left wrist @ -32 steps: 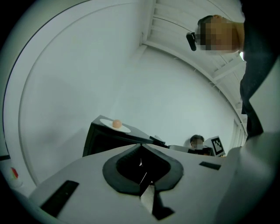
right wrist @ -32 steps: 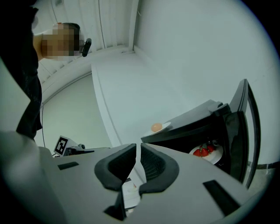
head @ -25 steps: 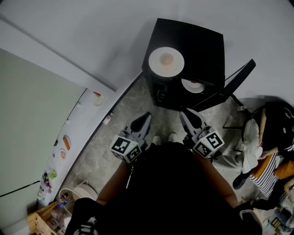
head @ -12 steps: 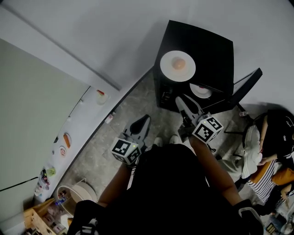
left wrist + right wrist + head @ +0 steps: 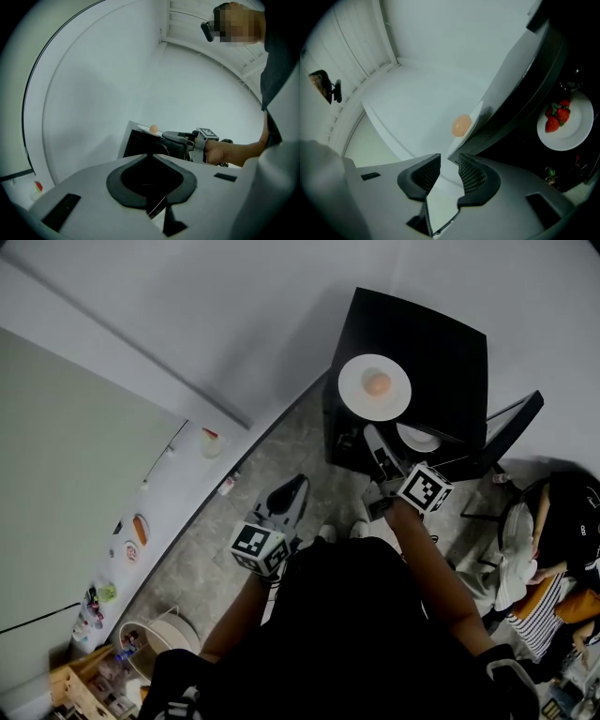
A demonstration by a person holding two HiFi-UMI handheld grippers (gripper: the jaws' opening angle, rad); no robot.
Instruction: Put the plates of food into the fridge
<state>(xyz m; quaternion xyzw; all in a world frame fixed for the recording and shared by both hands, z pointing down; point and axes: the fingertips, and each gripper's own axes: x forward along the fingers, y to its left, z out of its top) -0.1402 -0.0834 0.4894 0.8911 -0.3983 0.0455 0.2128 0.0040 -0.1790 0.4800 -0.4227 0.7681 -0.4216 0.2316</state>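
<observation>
A black mini fridge (image 5: 441,343) stands against the wall with its door (image 5: 511,427) open. On its top sits a white plate (image 5: 356,381) carrying a peach-coloured ball (image 5: 377,384). Inside, a second white plate (image 5: 572,136) holds strawberries (image 5: 555,119). My right gripper (image 5: 370,434) is raised at the fridge's front top edge. Its jaws are opening, and the near rim of the top plate (image 5: 474,116) lies just at their tips (image 5: 449,161), unpressed. My left gripper (image 5: 298,482) hangs low over the floor, shut and empty (image 5: 150,154).
A seated person (image 5: 562,521) and a chair are to the right of the fridge door. A pale panel with stickers (image 5: 136,531) runs along the left wall. A round basket (image 5: 164,629) and a wooden crate (image 5: 84,690) stand at the lower left.
My right gripper has risen from the floor area up to the fridge's top front edge and its jaws have spread. The left gripper has stayed where it was.
</observation>
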